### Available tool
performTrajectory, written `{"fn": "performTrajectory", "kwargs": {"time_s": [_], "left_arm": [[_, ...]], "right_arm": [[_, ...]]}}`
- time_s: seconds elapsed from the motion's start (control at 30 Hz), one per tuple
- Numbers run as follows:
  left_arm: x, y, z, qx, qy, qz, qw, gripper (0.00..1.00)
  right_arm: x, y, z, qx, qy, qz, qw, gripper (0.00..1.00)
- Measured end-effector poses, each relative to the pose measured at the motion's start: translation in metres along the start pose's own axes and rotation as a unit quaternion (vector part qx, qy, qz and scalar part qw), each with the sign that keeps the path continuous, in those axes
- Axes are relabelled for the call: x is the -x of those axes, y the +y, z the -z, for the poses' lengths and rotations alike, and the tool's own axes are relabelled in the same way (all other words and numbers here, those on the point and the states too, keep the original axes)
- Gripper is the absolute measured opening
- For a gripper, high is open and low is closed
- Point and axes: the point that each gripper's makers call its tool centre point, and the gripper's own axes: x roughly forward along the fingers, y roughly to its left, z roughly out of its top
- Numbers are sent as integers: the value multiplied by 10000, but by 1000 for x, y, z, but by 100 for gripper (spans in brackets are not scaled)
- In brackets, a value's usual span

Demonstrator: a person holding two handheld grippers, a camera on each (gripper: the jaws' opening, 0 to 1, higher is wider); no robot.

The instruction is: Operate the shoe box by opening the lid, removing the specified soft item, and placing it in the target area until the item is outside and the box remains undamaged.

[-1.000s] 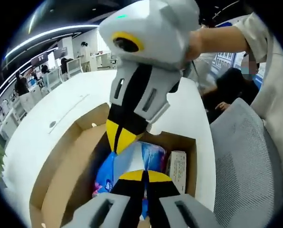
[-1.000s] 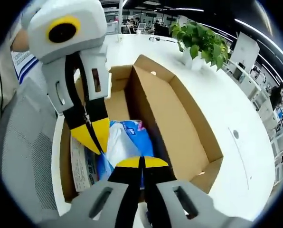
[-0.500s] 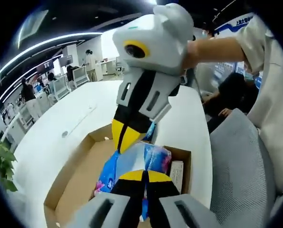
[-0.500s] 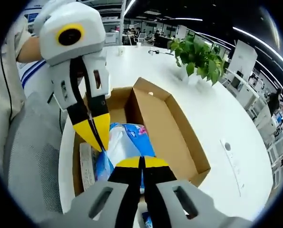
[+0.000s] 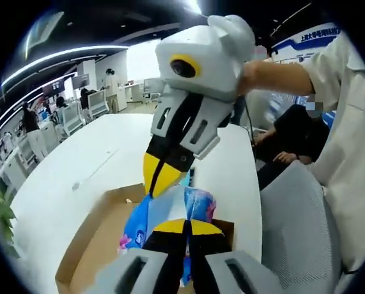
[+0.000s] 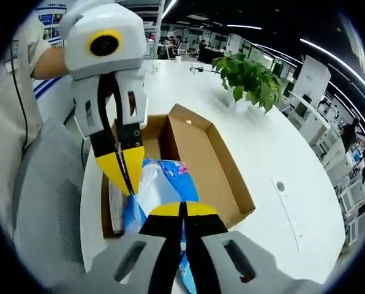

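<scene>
Left gripper view: soft blue packet (image 5: 170,211), plastic-wrapped with pink and white print, held above the open shoe box (image 5: 94,248); print too small to read. Left gripper (image 5: 184,225) has its yellow-tipped jaws closed on the packet's near edge, and the right gripper (image 5: 158,187), entering from above, has its jaws pinched together on the packet's far edge, so the packet hangs between the two tongs. The same packet (image 6: 161,184) appears in the right gripper view between the right gripper (image 6: 182,208) at the bottom and the left gripper (image 6: 126,180) coming in from the upper left, both clamped on it. Brown cardboard shoe box (image 6: 213,165) lies below the packet on a white table (image 6: 274,147), its flap folded out flat beside it. A white printed carton (image 6: 115,205) lies in the box near its left wall; its text is illegible. A grey mesh chair (image 5: 296,226) stands just beside the table at the box's end. A potted green plant (image 6: 247,76) stands on the table well beyond the box. A person's sleeve (image 5: 342,92) and bare forearm reach to the right gripper in the left gripper view. Blue signage behind is blurred.
</scene>
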Motion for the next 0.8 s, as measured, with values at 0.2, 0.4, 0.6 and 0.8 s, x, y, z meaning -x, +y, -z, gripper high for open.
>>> {"fn": "performTrajectory", "kwargs": {"time_s": [0.2,0.4,0.6,0.8], "left_arm": [[-19,-8,-21,-168,-48,167,9997,0],[-43,-19,-46,-332,-120,429,9985,0],[-67,-25,-66,-478,-134,639,9967,0],[-88,-30,-86,-527,-191,762,9955,0]], "right_arm": [[24,-9,18,-55,128,120,9998,0],[46,-18,36,-196,196,226,9994,0],[67,-31,57,-379,266,410,9981,0],[86,-43,76,-471,349,546,9968,0]]}}
